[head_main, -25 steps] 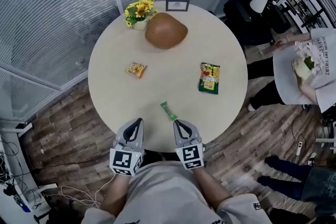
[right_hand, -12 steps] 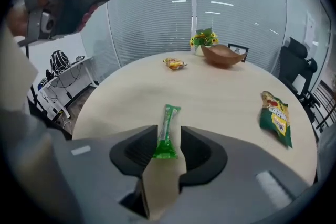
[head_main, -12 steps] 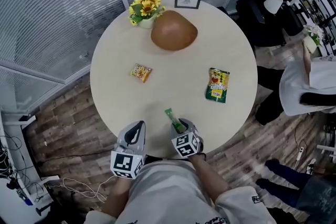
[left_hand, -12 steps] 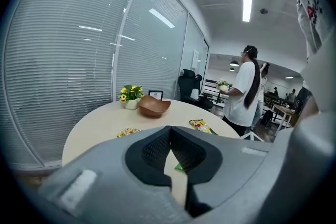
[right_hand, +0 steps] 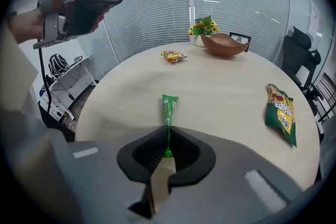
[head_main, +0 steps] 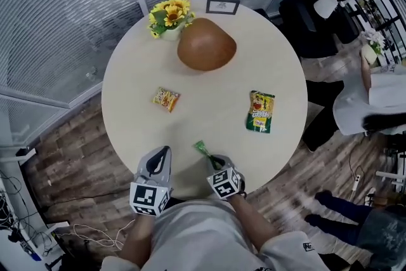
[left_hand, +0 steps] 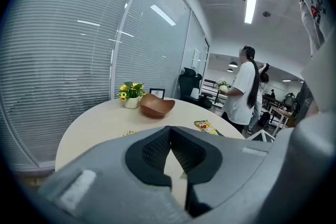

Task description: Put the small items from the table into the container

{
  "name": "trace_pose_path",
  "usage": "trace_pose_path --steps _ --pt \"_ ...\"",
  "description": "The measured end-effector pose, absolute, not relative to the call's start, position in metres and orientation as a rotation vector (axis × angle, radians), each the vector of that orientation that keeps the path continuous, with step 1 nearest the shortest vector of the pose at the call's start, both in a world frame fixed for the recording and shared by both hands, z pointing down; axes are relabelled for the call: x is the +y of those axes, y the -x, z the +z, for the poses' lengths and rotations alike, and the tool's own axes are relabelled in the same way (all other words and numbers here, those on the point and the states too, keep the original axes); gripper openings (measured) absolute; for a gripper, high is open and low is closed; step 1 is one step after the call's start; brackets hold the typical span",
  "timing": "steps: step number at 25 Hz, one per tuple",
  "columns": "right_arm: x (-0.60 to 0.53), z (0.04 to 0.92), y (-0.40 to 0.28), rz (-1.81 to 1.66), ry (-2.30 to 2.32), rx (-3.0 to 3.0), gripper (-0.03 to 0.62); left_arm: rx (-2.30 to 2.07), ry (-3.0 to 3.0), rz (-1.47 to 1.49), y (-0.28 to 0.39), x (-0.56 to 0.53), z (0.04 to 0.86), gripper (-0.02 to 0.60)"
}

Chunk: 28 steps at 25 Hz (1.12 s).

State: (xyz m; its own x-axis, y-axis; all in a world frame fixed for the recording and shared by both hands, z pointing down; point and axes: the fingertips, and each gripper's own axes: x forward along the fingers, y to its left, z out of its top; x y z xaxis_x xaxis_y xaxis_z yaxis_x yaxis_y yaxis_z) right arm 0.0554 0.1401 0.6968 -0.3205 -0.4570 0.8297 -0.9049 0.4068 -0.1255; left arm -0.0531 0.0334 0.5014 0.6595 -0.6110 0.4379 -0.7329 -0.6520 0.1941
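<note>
On the round beige table a thin green stick packet lies near the front edge. My right gripper is shut on its near end, and the right gripper view shows the packet running out from between the closed jaws. My left gripper hovers beside it to the left, shut with nothing in it. A brown bowl stands at the far side. A small orange packet lies mid-left and a green snack bag mid-right.
A pot of sunflowers and a small picture frame stand behind the bowl. A glass wall with blinds runs to the left. A black office chair and a person are to the right of the table.
My right gripper has come down onto the near end of the green stick packet and closed on it. The left gripper has shifted a little forward over the table edge.
</note>
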Motion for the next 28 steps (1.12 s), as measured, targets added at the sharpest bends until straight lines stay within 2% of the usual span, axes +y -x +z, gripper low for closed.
trace_pose_path --steps 5,14,20,28 --pt "0.092 0.662 -0.072 0.742 -1.29 -1.967 0.012 -1.056 -2.51 0.49 0.058 0.021 0.507 -0.005" --pt "-0.126 0.574 -0.124 0.51 -1.571 -2.017 0.012 -1.058 -2.521 0.449 0.056 -0.024 0.499 -0.005" --pt "-0.21 0.597 -0.147 0.562 -1.57 -1.926 0.013 -1.078 -2.488 0.455 0.066 -0.034 0.503 -0.005" --pt "-0.236 0.636 -0.153 0.684 -1.466 -1.825 0.03 -1.085 -2.45 0.484 0.077 -0.034 0.51 -0.005"
